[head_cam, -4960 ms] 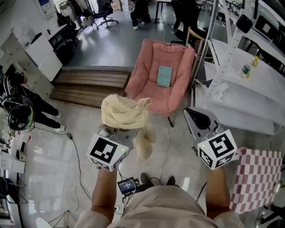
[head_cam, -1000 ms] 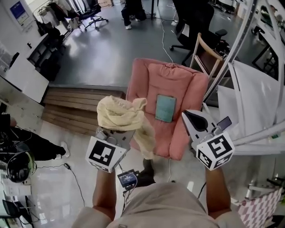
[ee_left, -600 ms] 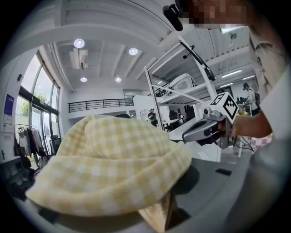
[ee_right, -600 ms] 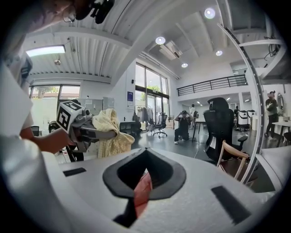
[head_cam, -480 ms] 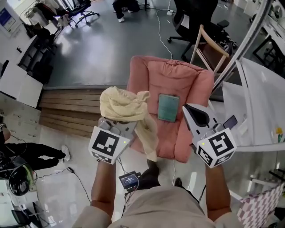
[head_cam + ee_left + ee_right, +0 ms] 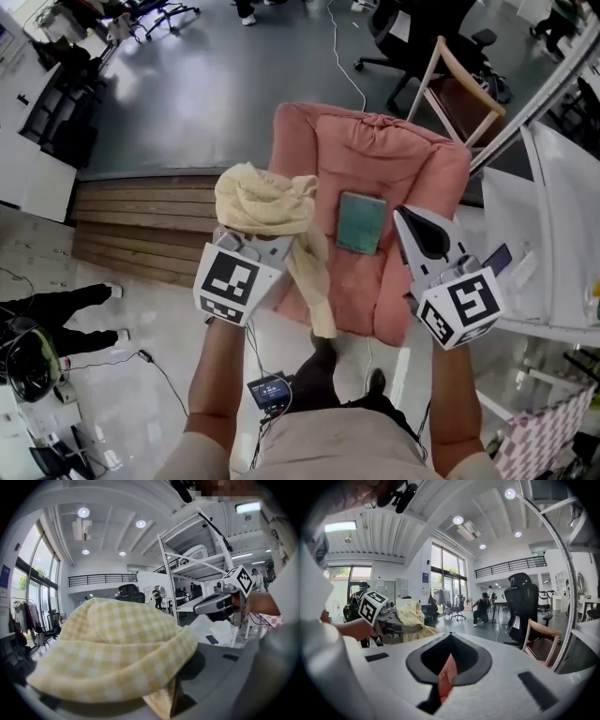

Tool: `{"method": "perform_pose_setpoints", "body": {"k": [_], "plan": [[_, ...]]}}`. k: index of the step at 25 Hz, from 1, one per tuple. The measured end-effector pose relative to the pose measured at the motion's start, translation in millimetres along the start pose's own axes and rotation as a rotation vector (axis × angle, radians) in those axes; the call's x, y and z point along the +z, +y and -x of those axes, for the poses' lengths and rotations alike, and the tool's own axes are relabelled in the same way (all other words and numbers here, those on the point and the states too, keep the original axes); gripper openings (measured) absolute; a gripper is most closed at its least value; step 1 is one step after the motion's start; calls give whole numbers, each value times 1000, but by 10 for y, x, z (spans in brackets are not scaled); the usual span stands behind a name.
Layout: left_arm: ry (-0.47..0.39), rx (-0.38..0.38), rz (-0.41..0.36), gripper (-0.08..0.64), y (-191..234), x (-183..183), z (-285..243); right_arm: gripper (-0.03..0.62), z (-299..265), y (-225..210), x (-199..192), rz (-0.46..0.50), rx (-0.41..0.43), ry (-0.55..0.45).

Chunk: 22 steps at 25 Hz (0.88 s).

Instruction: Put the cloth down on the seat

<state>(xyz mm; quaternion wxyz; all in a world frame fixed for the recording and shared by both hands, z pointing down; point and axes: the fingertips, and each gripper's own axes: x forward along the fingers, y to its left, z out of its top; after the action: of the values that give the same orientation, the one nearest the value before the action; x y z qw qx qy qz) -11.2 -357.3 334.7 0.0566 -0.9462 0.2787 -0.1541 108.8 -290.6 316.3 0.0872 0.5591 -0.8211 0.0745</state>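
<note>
Fingers [image 6: 274,247] on our left gripper [image 6: 261,242] clamp the cloth [image 6: 262,202], held over the seat [image 6: 361,286] for dropping; our right gripper [image 6: 409,225] seems closed, empty.

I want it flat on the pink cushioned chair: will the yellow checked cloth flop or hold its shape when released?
Likely floppy: the yellow checked cloth bunches over the left gripper and a tail hangs limp. Probably light; one gripper carries it. It may land crumpled on the pink cushioned chair.
</note>
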Motion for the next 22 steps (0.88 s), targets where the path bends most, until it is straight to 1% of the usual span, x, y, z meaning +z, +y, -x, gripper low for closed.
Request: {"method": "perform_pose_setpoints", "body": {"k": [5,9,12,16,22], "plan": [[45,-14,23,143,285,-426,-316,-8,-369,-14,-243,-15,0,41],[84,-17,41,144,451,-817,-540,-8,-588,14,-542,-32,9,89],[108,-8,53,146,577,-1119,-692,-8,-758,3,-776,-42,15,124],[131,7,79,149,731,-1494,-805,-8,-979,44,-982,-47,26,153],[138,62,133,150,948,-2006,-951,-8,-1276,150,-1354,-60,65,197]]}}
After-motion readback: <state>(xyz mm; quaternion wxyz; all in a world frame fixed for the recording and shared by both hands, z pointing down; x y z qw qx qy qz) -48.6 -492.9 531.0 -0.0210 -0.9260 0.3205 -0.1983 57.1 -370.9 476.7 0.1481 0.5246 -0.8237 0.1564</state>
